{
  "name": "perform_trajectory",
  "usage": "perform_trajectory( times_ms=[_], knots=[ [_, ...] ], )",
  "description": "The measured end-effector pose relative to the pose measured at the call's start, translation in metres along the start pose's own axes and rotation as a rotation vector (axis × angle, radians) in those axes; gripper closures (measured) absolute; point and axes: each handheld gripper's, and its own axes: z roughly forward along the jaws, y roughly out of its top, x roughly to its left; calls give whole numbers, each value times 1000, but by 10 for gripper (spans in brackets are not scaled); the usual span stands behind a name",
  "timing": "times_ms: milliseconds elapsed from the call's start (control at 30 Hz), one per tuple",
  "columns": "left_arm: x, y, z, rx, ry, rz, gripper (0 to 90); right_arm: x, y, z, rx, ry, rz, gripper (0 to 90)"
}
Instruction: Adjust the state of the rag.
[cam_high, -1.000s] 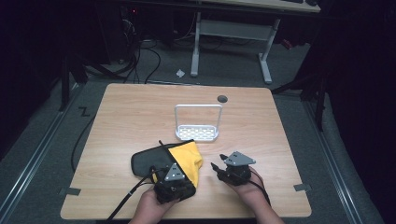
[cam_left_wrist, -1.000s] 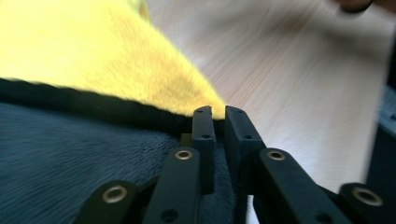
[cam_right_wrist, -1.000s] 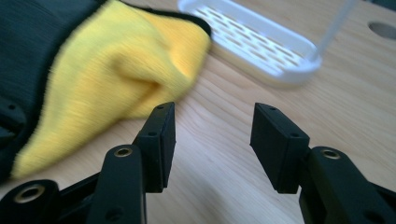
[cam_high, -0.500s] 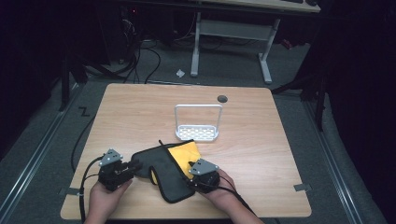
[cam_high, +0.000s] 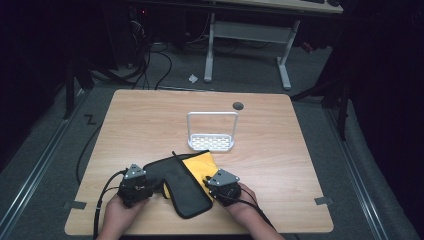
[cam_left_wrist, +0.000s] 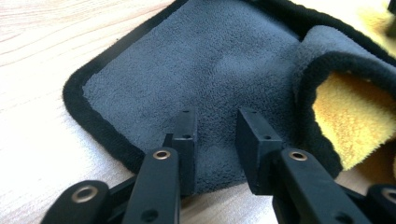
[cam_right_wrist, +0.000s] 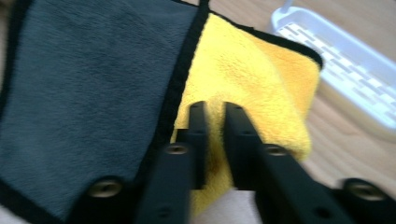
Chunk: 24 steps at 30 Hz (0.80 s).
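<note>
cloth: my grey-and-yellow cloth (cam_high: 186, 181) lay on the near part of the bench (cam_high: 150, 120), between my two hands; the dark grey side faced up on the left half and ran toward me, while a yellow flap showed on the right; a black hem ran all round it

left tool: my left tool (cam_high: 134, 186) sat at the cloth's left end, low over the grey corner; in the left gripper view (cam_left_wrist: 215, 135) the jaws had just been easing apart and stood with a clear gap; the grey pile lay flat under and between them, not pinched, so I'd call it released

right tool: my right tool (cam_high: 220, 184) was at the yellow flap's near edge; in the right gripper view (cam_right_wrist: 215, 140) the jaws had just been closing in; a ridge of yellow fleece stood squeezed in the narrow slot between them, so it was grasping the cloth by the yellow side, just beside the black hem

rack: a small white rack (cam_high: 211, 134) with a hoop handle stood past the cloth toward the middle of the bench, near the yellow flap but not touching it

bench: pale wood, with a dark round cap (cam_high: 238, 105) near the far edge; my cables trailed off the near edge
</note>
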Motion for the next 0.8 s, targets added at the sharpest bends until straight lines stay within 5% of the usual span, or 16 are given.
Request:
perform_trajectory(
  times_ms=[67,167,233,267,333,467,667,800],
  knots=[
    [1,0,0,-2,4,9,734,7,-2,5,6,42,14,496],
    [1,-1,0,-3,10,14,748,11,-3,11,38,45,-8,478],
    [-1,-2,1,-6,36,40,790,14,-7,17,55,37,-30,533],
    [-1,-2,1,-7,49,57,851,15,-6,16,55,23,-33,708],
    [0,-2,1,-9,47,50,876,14,-6,14,48,11,-41,785],
    [-2,-2,1,-9,58,55,895,10,-5,5,32,-8,-35,801],
    [3,1,-9,-50,56,18,900,-20,-15,-30,-22,-91,24,800],
    [4,6,-25,-119,62,9,900,-58,-36,-55,-30,-169,137,813]
  ],
)
